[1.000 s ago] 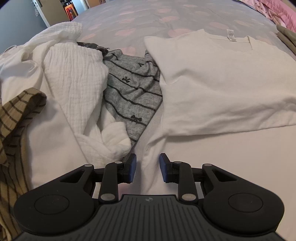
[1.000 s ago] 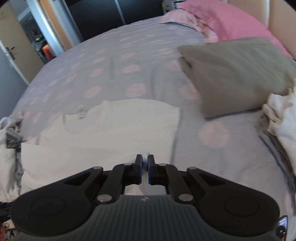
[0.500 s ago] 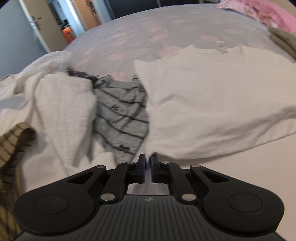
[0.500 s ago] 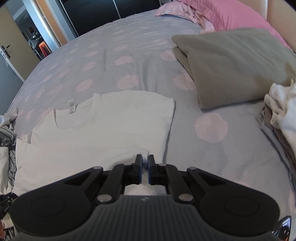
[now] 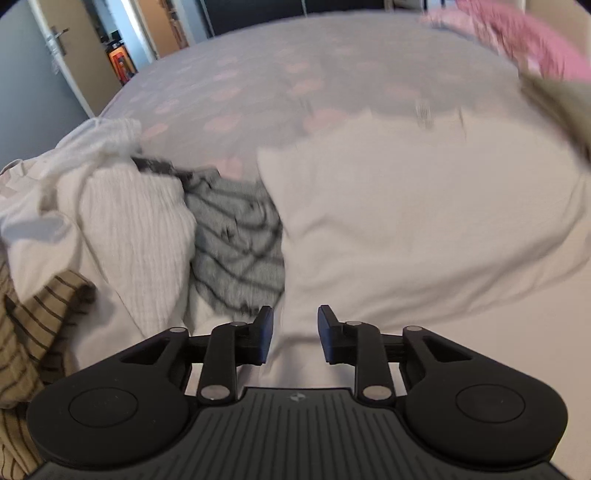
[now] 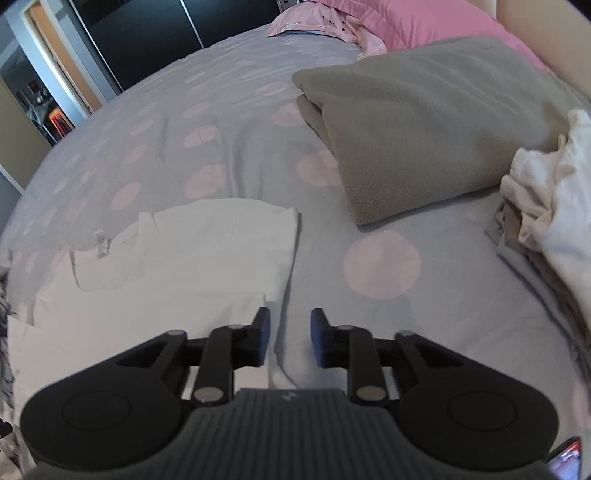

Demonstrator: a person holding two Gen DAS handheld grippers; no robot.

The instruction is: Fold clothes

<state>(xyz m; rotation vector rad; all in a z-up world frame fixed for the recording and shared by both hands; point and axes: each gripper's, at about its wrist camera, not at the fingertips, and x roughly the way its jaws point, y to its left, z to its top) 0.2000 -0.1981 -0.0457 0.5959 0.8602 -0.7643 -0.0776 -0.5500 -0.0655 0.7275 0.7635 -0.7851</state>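
A white T-shirt [image 5: 406,229] lies flat on the bed, neck label at the far side, its near part doubled over itself [image 6: 147,317]. My left gripper [image 5: 294,332] hovers over the shirt's near left corner. Its jaws are opening; cloth shows below the gap, and the pads do not press on it. My right gripper [image 6: 290,336] hangs over the shirt's near right edge. Its jaws are opening too, and only the shirt's edge and bedspread show beneath them. The left wrist view is blurred by motion.
A heap of unfolded clothes lies left of the shirt: a white crinkled garment [image 5: 136,229], a grey striped one [image 5: 236,240], a tan striped one [image 5: 33,332]. A folded olive blanket [image 6: 424,122], pink pillows [image 6: 424,22] and a clothes stack [image 6: 546,206] lie right. The bedspread [image 6: 380,266] is dotted.
Both grippers were shut on the shirt's edge half a second ago; now their jaws stand apart and the cloth is let go. The left gripper has risen; the right has sunk toward the bed.
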